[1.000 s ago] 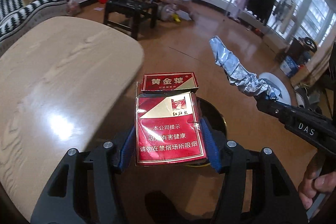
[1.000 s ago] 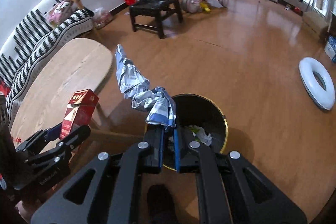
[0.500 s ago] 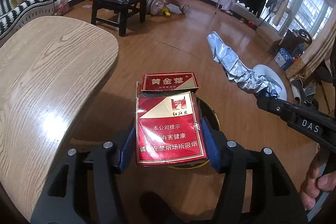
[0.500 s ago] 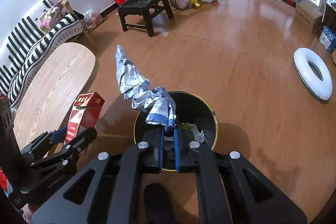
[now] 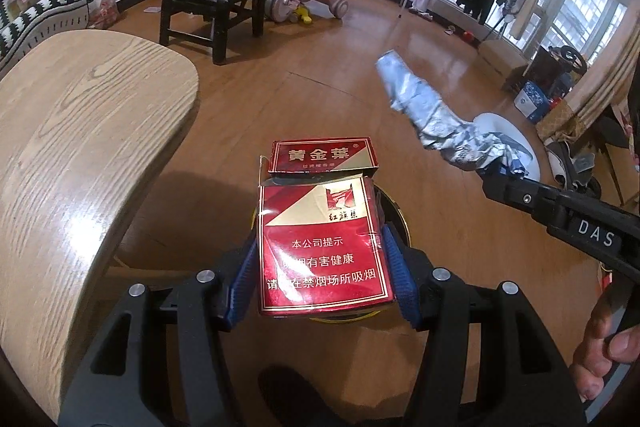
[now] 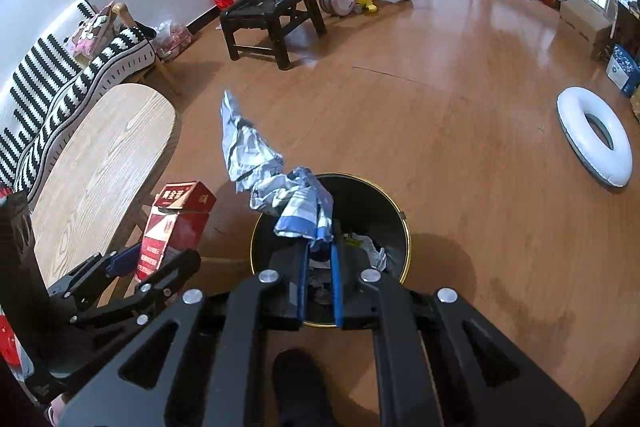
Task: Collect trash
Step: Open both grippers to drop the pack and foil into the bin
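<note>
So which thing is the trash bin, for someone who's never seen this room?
Find the pale wooden table by the striped sofa. On the floor just off its rounded end stands the bin: round, black inside, with a thin gold rim, unlike the white ring lying farther away.

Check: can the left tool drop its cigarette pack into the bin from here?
Probably yes. The left tool holds the cigarette pack right above the open black bin; nothing sits between them.

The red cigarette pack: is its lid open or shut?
Open. The red cigarette pack has its flip lid tilted back, showing a dark gap beneath.
</note>
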{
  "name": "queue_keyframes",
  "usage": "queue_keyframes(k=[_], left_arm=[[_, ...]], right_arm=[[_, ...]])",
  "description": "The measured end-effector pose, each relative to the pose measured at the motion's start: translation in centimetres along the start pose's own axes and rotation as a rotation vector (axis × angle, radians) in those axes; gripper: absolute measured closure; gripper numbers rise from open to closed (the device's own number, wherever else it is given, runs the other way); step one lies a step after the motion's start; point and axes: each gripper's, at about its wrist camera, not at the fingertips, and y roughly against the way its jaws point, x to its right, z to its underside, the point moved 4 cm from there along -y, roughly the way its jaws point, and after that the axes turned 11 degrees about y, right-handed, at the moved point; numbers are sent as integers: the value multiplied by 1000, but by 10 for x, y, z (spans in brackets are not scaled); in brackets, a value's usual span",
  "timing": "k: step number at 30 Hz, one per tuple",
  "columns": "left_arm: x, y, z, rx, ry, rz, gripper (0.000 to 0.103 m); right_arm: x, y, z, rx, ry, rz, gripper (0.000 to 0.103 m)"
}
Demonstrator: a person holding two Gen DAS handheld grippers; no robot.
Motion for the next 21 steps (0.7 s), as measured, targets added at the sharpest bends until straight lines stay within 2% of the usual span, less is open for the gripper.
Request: queue_keyframes(k=[3, 4, 6, 7, 8, 21], left_arm=[[-1, -1, 2, -5, -7, 5, 42], [-2, -2, 2, -4, -7, 3, 37], [-1, -1, 3, 3, -10, 0, 31], [-1, -1, 3, 4, -11, 0, 28], [-1, 0, 3, 4, -11, 2, 26], [-8, 9, 3, 25, 16, -14, 20]], right_arm=[[4, -1, 0, -3, -11, 5, 94], [5, -1, 0, -5, -17, 4, 89], [8, -1, 0, -5, -31, 6, 63], [8, 1, -1, 8, -37, 4, 38], [8, 3, -2, 21, -35, 8, 32], [-2, 5, -6, 36, -4, 0, 32]])
